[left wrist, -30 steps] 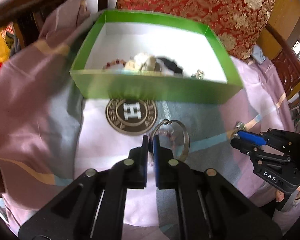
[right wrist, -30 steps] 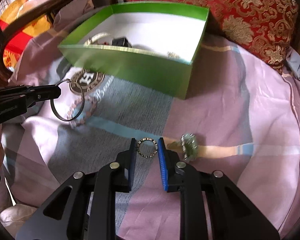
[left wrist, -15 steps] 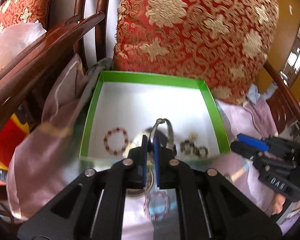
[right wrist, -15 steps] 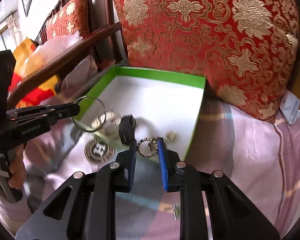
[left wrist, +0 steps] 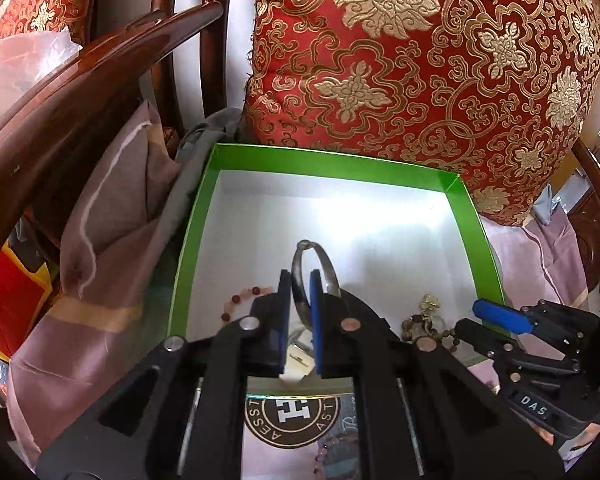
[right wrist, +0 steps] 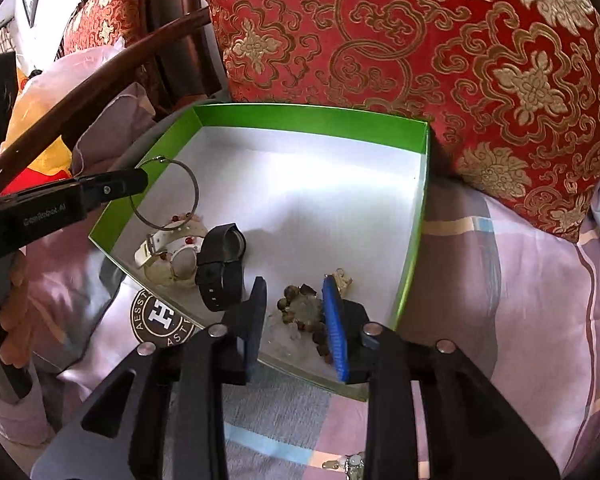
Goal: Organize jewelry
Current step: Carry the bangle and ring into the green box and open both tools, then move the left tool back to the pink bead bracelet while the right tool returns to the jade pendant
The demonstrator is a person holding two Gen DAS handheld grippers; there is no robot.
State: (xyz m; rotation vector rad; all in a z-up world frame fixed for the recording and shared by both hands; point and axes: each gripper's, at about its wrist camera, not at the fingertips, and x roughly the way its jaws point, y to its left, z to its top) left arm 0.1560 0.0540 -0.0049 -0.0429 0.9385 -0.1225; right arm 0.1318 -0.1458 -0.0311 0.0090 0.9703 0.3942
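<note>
A: Progress? Left gripper (left wrist: pixel 300 300) pinches the bangle (right wrist: pixel 168 196) over the box (right wrist: pixel 300 118).

B: Watches and beads (right wrist: pixel 304 312) are in; right gripper (right wrist: pixel 296 320) gapes, empty. A trinket (right wrist: pixel 350 462) sits outside, near.

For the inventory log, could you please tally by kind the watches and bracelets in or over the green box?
Watches: 2 (white strap watch, black round watch)
Beaded bracelets: 2 (red-bead bracelet, brown-bead bracelet)
Thin silver wire bangle: 1, in left gripper
Total: 5
</note>
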